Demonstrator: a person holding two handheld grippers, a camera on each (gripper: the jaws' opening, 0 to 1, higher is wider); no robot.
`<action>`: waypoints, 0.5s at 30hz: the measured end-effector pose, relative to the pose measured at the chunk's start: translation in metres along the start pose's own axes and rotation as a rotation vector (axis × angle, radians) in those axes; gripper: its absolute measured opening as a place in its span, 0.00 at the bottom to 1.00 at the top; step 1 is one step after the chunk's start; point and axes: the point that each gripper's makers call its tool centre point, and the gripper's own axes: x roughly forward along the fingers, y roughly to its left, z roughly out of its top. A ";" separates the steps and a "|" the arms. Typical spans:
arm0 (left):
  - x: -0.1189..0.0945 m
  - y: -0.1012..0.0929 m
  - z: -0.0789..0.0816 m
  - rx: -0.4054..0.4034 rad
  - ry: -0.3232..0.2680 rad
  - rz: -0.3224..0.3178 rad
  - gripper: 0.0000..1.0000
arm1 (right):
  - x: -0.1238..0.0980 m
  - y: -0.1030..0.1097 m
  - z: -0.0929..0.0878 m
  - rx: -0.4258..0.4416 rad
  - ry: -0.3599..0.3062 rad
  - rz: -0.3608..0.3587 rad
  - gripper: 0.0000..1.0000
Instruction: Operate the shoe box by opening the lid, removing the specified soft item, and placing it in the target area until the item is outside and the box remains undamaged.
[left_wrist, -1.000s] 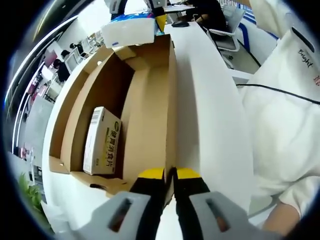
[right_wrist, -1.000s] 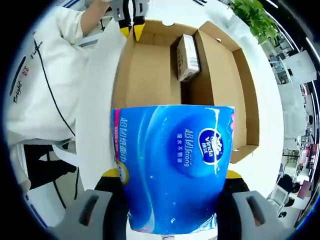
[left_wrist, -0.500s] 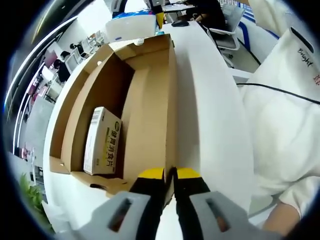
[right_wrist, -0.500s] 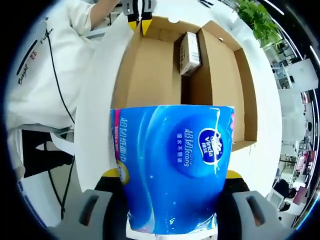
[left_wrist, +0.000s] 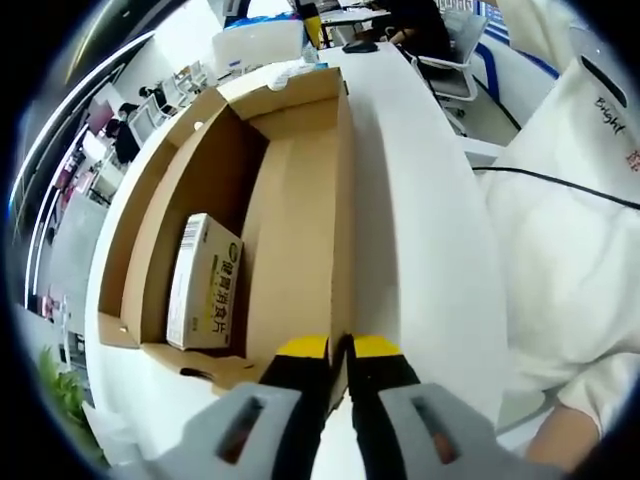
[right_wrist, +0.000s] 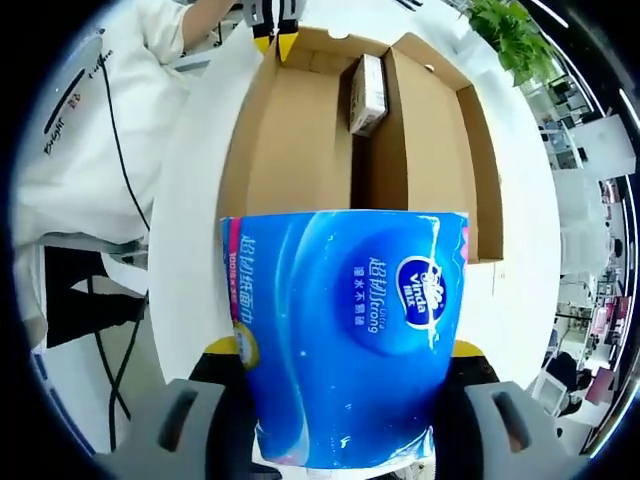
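Observation:
The brown cardboard shoe box (left_wrist: 210, 180) lies open on the white table, its lid (left_wrist: 300, 230) folded out flat beside it. My left gripper (left_wrist: 338, 348) is shut on the lid's near edge; it also shows far off as the left gripper (right_wrist: 276, 42). A small yellow-green carton (left_wrist: 205, 285) lies inside the box, seen too as the carton (right_wrist: 367, 93). My right gripper (right_wrist: 345, 348) is shut on a blue soft tissue pack (right_wrist: 345, 320), held above the table short of the box (right_wrist: 420, 140). The same tissue pack (left_wrist: 258, 47) shows beyond the box's far end.
The white table (left_wrist: 420, 200) runs along the lid's right side. A person in white clothing (left_wrist: 570, 230) stands close at the table's edge, with a black cable (left_wrist: 540, 180) across them. A green plant (right_wrist: 510, 40) stands beyond the table. Office desks and chairs are behind.
The right gripper has drawn the tissue pack further back from the box, which now looks smaller in its view. The left gripper has kept its hold on the lid edge.

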 end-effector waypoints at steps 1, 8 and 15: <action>0.000 0.000 0.000 0.005 0.000 0.000 0.05 | 0.000 0.000 -0.002 0.002 0.001 0.000 0.70; 0.000 0.000 0.000 0.001 0.003 -0.004 0.05 | 0.010 0.005 -0.022 0.035 0.013 0.010 0.70; 0.000 0.000 0.000 0.000 0.000 0.003 0.05 | 0.015 0.008 -0.029 0.054 0.019 0.019 0.70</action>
